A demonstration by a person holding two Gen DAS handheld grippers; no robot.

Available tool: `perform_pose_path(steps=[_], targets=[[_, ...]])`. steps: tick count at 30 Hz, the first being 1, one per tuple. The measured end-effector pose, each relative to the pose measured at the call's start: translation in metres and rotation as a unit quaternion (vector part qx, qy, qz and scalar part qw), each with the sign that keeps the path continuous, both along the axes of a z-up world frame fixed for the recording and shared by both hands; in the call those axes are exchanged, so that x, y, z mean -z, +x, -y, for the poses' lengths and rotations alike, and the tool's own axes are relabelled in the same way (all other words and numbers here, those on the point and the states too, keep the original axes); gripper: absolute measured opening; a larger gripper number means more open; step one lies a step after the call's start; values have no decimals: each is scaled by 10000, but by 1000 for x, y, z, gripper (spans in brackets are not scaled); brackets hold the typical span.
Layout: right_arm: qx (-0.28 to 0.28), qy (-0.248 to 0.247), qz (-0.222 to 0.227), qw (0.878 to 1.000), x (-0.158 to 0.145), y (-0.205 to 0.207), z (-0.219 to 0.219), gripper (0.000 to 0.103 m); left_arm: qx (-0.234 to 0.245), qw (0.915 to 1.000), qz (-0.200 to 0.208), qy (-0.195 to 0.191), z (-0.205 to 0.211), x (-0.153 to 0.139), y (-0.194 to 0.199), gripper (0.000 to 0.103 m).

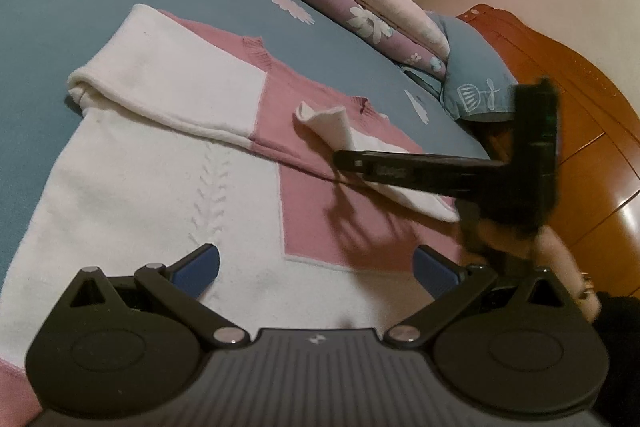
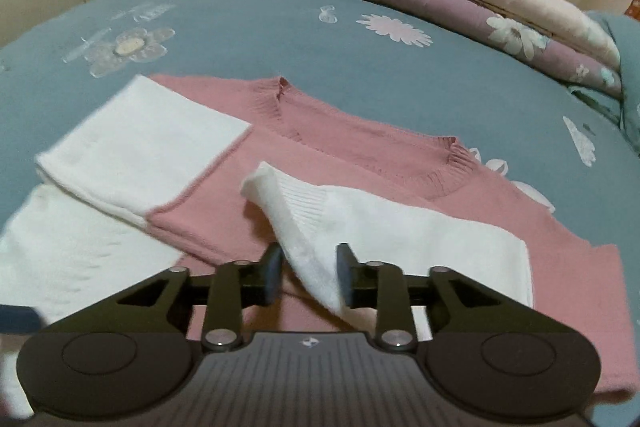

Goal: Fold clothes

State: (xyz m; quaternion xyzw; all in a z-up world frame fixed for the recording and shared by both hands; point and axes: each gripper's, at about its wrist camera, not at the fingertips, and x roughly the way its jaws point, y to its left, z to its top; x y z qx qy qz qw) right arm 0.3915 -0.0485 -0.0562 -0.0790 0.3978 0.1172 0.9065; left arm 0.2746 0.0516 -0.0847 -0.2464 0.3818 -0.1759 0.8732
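Partly hidden: sweater (image 2: pixel 360 147) hem | left tool (image 1: pixel 316 267) spread, empty | right tool (image 2: pixel 308 275) parted astride white sleeve (image 2: pixel 360 227)

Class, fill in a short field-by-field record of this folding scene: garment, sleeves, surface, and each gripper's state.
garment: pink and white knitted sweater, lying flat
left-side sleeve: white-cuffed sleeve, folded across the body
right-side sleeve: white ribbed-cuff sleeve, folded inward, cuff end raised
surface: blue flower-print bedsheet
left gripper: open, above the sweater's white lower part
right gripper: open, sleeve edge between the jaws
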Motion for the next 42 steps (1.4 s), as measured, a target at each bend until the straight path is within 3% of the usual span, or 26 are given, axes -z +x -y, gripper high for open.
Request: perform_pose_path(steps=[2, 8, 13, 16, 21, 23, 28, 35, 42], targets=[[152, 246, 47, 9996, -13, -17, 9, 54, 24, 10000, 31, 4, 1, 0, 0, 102], [1000, 959, 468, 9892, -39, -81, 53, 66, 87, 9999, 145, -14, 5, 0, -2, 102], [2233, 1167, 1030, 9622, -33, -104, 132, 75, 88, 9998, 161, 32, 10, 6, -1, 102], [2937, 1008, 890, 9464, -17, -101, 172, 76, 90, 9997, 215, 115, 13, 9, -2, 102], [2893, 1195, 422, 9488, 5, -93, 199, 77, 150, 9988, 332, 318, 18, 9, -5, 102], [2837, 1124, 310, 9518, 11, -87, 200, 78, 172, 9983, 373, 402, 21, 9, -6, 102], [2581, 1480, 78, 9547, 18, -65, 198, 84, 224, 9972, 452, 552, 26, 9, -9, 102], [2878, 923, 42, 9532, 32, -51, 188, 85, 265, 9961, 537, 640, 30, 10, -12, 102], [2953, 477, -103, 9541, 33, -51, 191, 93, 260, 9966, 532, 575, 27, 11, -11, 102]])
